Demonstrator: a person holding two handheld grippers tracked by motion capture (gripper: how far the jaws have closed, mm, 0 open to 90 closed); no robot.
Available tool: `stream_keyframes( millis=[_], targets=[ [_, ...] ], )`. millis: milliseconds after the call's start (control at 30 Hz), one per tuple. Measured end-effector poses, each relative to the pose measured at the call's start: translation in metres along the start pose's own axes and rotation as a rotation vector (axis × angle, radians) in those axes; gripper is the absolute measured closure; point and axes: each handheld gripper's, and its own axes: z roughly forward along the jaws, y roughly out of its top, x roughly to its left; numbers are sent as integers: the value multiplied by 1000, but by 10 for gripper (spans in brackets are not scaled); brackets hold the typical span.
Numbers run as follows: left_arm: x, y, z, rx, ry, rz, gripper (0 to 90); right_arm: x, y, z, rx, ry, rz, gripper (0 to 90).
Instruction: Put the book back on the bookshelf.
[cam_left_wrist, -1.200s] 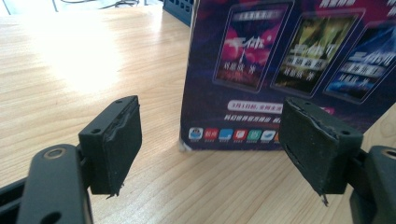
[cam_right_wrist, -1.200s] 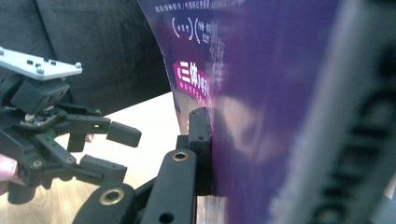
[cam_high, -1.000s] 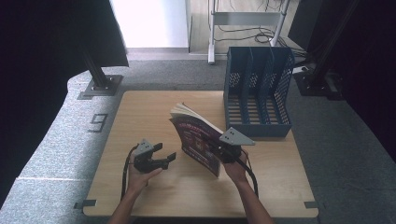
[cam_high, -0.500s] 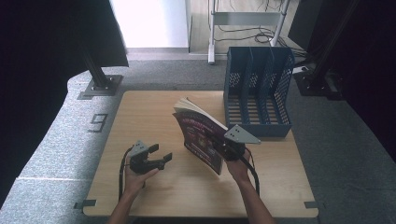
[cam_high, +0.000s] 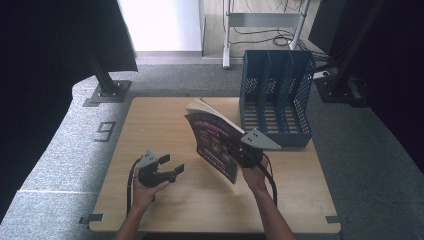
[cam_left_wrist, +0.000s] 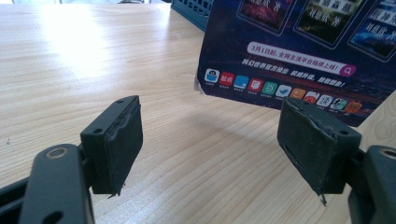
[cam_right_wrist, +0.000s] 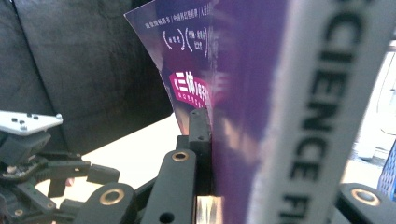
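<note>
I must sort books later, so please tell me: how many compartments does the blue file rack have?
3. The blue file rack stands at the table's far right corner; its compartments sit side by side: left, middle, right. All look empty, though their fronts are partly hidden.

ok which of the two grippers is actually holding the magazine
The right gripper, shut on the purple magazine; the left gripper stands open over bare table.

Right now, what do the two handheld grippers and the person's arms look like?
Both the left gripper and the right gripper are black, angular tools, each topped by a grey three-cornered plate and trailing a black cable. Black rubbery pads with frayed edges line the left jaws. The forearms are bare, without sleeves.
</note>
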Motion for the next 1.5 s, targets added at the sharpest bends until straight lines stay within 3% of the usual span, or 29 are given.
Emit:
stream_keyframes(
  millis=[667, 1067, 1500],
  targets=[
    [-2, 1, -2, -15, 2, 2, 230, -6, 24, 3, -31, -35, -4, 816],
    [-2, 2, -4, -36, -27, -22, 229, -14, 36, 1, -48, -64, 7, 816],
    [-2, 2, -4, -21, -21, -18, 230, -17, 50, 4, -66, -79, 8, 816]
  ],
)
